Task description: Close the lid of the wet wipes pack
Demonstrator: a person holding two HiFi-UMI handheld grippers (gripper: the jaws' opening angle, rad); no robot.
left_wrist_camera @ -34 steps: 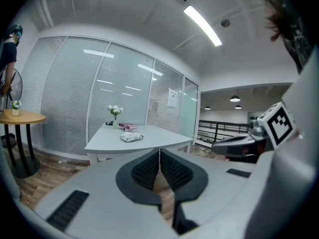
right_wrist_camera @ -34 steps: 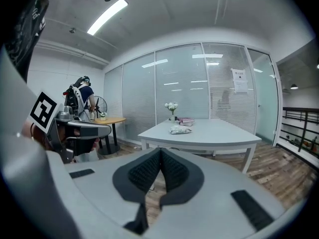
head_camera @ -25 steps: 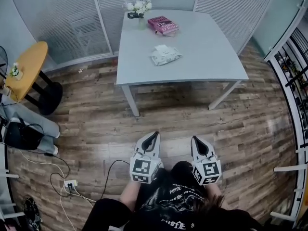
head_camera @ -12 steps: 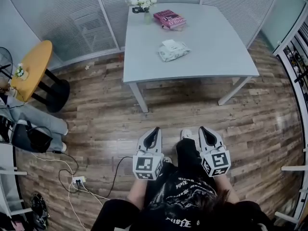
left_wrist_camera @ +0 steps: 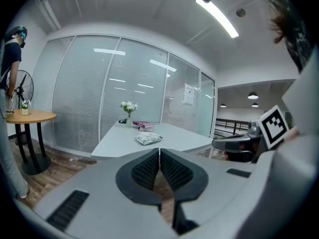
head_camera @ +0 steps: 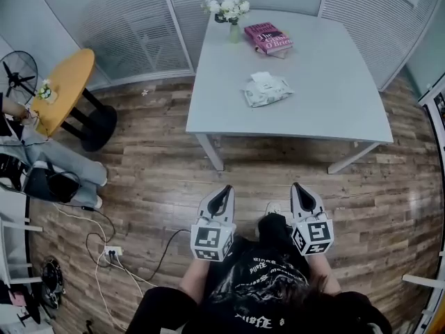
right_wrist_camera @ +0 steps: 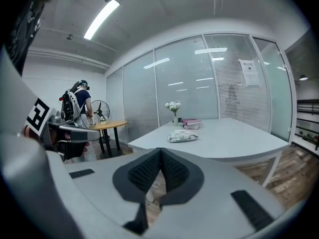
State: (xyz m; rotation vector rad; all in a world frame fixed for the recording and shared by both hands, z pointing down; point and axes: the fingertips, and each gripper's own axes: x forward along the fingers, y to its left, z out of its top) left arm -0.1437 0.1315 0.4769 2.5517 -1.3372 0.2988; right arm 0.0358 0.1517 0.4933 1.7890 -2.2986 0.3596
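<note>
Closer than a second ago, the grey table [head_camera: 334,96] sits nearer in the head view, though floor separates it from both tongs. The left gripper [head_camera: 224,191] and right gripper [head_camera: 299,186], short of the table, are each pressed together on nothing, apparently just in transit. The wet wipes pack [head_camera: 267,90] lies near the table's middle, its flap seemingly up. A book [head_camera: 268,37] and a flower vase [head_camera: 231,9] at the table's far edge leave the approach free.

Black printed T-shirt [head_camera: 259,285]; left tongs [head_camera: 225,189], right tongs [head_camera: 296,186] pale grey, marker cubes [head_camera: 210,243].

tools [head_camera: 224,190] [head_camera: 297,188] 2 | tables [head_camera: 313,113] [head_camera: 67,82] 2 | wipes pack [head_camera: 267,91] 1 | fan [head_camera: 18,75] 1
</note>
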